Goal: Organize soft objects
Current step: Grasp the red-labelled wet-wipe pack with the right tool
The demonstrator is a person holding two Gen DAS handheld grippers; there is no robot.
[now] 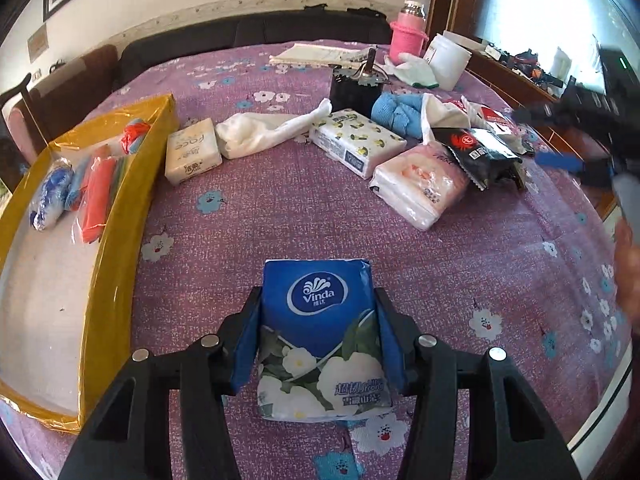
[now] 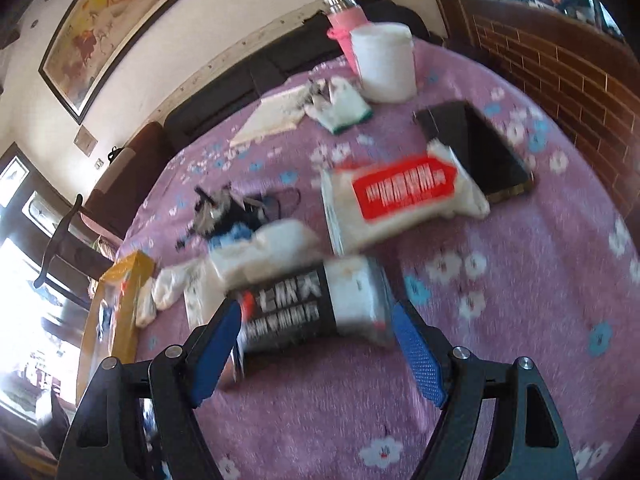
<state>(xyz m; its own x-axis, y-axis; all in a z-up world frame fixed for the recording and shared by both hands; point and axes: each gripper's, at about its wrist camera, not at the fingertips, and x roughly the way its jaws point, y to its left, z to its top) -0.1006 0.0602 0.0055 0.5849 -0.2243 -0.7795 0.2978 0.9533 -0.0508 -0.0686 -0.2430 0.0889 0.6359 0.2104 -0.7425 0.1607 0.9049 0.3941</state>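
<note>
**Left gripper clamps Vinda tissue pack; right gripper spread around black-banded pack**

The left gripper [image 1: 318,336] holds a blue Vinda tissue pack [image 1: 320,332] between its blue-padded fingers [image 1: 244,348]. The pack shows a white Vinda logo on a blue upper half and white flowers with green leaves on the lower half. It sits over the purple floral tablecloth [image 1: 280,208], near the table's front edge.

The yellow tray [image 1: 116,216] lies to the left of the pack. It contains a blue-and-white bundle [image 1: 50,196] and an orange-red bagged item [image 1: 96,204].

Farther back on the cloth lie a cream tissue pack [image 1: 192,150], a white cloth [image 1: 260,132], a lemon-print tissue pack [image 1: 356,142], a pink tissue pack [image 1: 420,188] and a blue towel [image 1: 396,114].

In the right wrist view, the right gripper [image 2: 316,344] stands wide, its fingers apart. A black-banded white pack [image 2: 316,304] lies between the fingertips; contact cannot be confirmed because the frame is blurred. A white pack with a red label [image 2: 400,196] lies beyond it, touching a dark phone [image 2: 476,144].
</note>
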